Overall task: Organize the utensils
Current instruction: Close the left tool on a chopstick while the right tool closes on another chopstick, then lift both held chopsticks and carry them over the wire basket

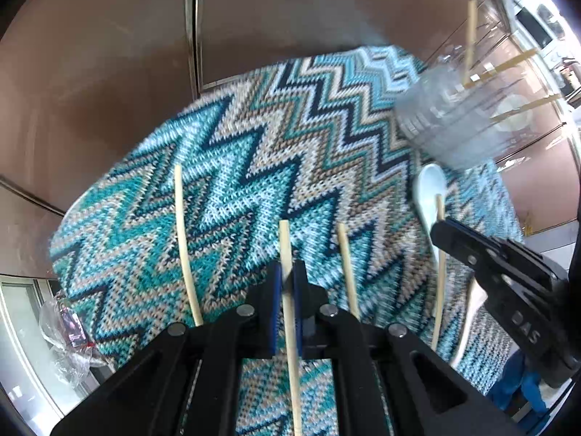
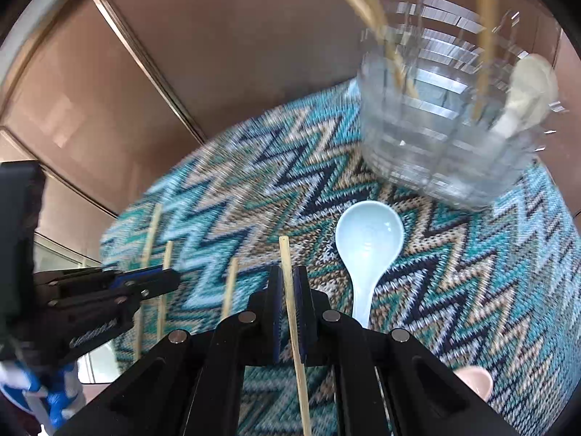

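My left gripper is shut on a wooden chopstick above the zigzag-patterned table mat. My right gripper is shut on another chopstick; it also shows in the left wrist view. Loose chopsticks lie on the mat. A pale blue spoon lies right of my right gripper. A clear faceted glass holder at the mat's far right holds several chopsticks and a white spoon.
The mat lies on a brown surface with metal seams. A crumpled plastic wrapper lies off the mat's left edge. A pink object sits at the mat's near right.
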### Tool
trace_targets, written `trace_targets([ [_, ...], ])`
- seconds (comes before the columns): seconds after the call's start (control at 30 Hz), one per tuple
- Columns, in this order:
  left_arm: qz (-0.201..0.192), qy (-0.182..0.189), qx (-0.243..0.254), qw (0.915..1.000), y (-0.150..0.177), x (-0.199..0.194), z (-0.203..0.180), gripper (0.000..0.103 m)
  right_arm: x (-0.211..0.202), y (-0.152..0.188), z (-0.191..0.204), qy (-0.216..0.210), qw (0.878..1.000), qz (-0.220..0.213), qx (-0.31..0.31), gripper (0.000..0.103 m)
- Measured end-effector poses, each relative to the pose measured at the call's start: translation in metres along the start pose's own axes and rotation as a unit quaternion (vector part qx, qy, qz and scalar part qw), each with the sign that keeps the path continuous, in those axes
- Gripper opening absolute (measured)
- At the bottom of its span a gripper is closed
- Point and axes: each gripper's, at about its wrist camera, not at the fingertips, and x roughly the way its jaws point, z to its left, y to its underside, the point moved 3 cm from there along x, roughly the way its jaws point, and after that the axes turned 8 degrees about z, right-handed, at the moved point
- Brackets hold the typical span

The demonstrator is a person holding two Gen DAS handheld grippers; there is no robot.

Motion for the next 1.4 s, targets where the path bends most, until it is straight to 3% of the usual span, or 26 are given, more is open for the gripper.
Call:
trace_targets([
  [0.4,-0.113,0.018,0.024,0.9932,0.038,-0.073,-0.009,0.005,-0.095,0.053,0.033,0.028,0.992,-0.121,-0.009,0.007],
  [0.53,-0.15,0.019,0.031,0.988,0.054,-0.094,-0.011,0.005,-0.121,0.074,0.038,0.033,0.989,-0.147,-0.005,0.007],
  [0.87,-0.2,0.029,0.034,0.9787,0.086,-0.138,-0.012,0.005,-0.164,0.111,0.059,0.039,0.981,-0.192,-0.002,0.006],
  [1.17,-0.252,0.054,0.052,0.9649,0.104,-0.186,-0.02,0.005,-0.204,0.124,0.071,0.043,0.972,-0.23,-0.007,0.006],
  [1.4,-0.283,0.082,0.061,0.9536,0.091,-0.221,-0.036,0.005,-0.238,0.114,0.058,0.049,0.963,-0.265,0.0,0.006],
])
